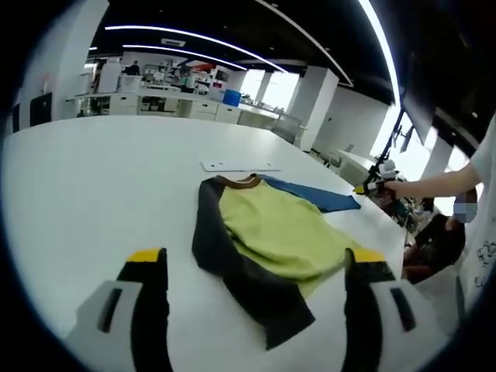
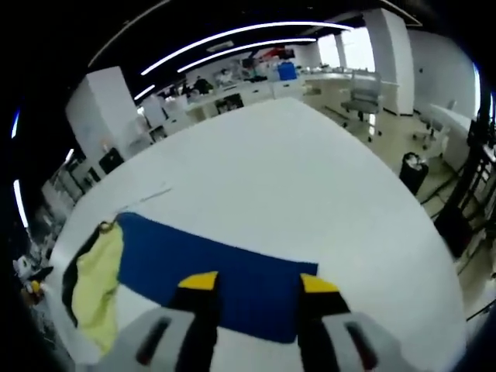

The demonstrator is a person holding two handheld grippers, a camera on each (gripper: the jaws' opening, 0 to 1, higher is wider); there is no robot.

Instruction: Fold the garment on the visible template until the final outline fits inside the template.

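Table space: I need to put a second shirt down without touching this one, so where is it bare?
The white table is bare left of the garment, and beyond its blue sleeve toward the far desks. It is crowded around the garment, the white strip behind its collar, and the right gripper over the sleeve.

Yellow-green garment (image 1: 275,229) (dark sleeves), blue template (image 2: 217,279)
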